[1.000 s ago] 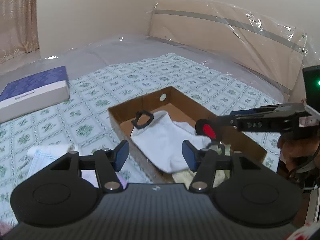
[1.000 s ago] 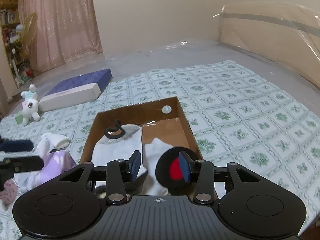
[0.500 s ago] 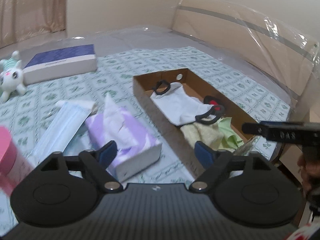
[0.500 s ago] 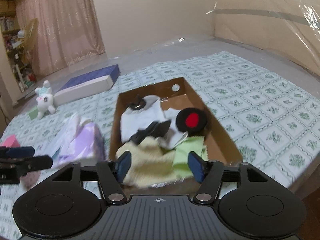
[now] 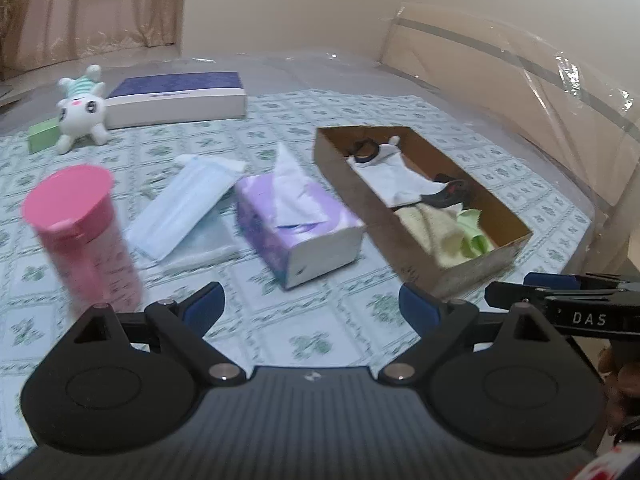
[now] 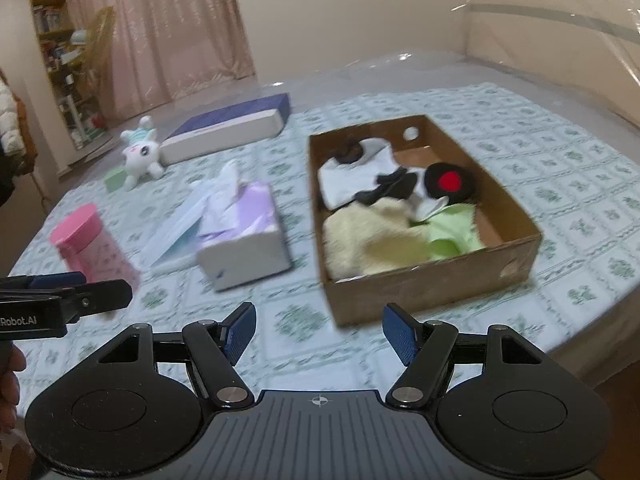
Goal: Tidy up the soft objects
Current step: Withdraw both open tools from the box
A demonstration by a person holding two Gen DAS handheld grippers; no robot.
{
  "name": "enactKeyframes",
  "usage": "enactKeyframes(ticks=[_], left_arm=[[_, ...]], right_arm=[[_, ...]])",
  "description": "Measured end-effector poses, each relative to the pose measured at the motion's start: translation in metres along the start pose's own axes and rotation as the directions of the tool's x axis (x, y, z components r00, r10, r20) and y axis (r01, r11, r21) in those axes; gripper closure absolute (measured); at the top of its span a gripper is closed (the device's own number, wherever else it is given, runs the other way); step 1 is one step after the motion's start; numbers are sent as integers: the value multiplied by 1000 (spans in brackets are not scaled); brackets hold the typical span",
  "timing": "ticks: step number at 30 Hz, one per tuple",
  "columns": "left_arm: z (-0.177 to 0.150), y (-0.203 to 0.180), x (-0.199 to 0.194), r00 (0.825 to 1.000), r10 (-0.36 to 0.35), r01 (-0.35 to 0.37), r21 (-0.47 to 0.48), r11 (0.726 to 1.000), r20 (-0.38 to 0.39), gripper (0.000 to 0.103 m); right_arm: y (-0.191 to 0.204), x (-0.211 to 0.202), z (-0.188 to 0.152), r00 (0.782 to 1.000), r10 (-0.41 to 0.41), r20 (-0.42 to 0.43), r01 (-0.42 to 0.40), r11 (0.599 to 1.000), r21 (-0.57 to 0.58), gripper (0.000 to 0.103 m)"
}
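Note:
An open cardboard box [image 6: 434, 284] [image 5: 352, 184] on the bed holds white socks [image 6: 344, 180] [image 5: 394, 178], a black pad with a red dot [image 6: 450, 182], a cream towel [image 6: 368, 240] [image 5: 430, 228] and a green cloth [image 6: 452, 232] [image 5: 474, 232]. My left gripper [image 5: 312, 310] is open and empty, well short of the box and to its left. My right gripper [image 6: 320, 330] is open and empty, just in front of the box's near wall.
A purple tissue box [image 5: 296, 220] [image 6: 244, 236], a pack of face masks [image 5: 184, 208], a pink canister [image 5: 80, 236] [image 6: 92, 248], a white plush toy [image 5: 80, 110] [image 6: 142, 158], a small green block [image 5: 42, 136] and a blue-topped flat box [image 5: 176, 98] [image 6: 228, 130] lie on the patterned sheet.
Both grippers have pulled back from the box and opened wide. The right one let go of the black pad with the red dot, which now lies in the box.

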State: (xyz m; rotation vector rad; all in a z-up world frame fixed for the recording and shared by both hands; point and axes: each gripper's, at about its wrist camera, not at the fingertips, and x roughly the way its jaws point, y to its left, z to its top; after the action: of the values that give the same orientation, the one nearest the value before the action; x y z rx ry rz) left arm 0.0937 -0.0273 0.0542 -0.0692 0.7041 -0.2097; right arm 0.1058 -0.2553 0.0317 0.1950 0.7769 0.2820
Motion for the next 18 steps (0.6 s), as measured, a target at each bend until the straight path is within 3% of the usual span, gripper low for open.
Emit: enactKeyframes(ticks=[9, 18], left_arm=[[-32, 38, -31, 997, 77, -78, -45, 996, -16, 10], [-43, 65, -46, 992, 125, -126, -79, 989, -18, 10]], right_arm=[[29, 6, -13, 998, 56, -37, -57, 998, -6, 33], [51, 14, -20, 994, 93, -66, -95, 995, -27, 33]])
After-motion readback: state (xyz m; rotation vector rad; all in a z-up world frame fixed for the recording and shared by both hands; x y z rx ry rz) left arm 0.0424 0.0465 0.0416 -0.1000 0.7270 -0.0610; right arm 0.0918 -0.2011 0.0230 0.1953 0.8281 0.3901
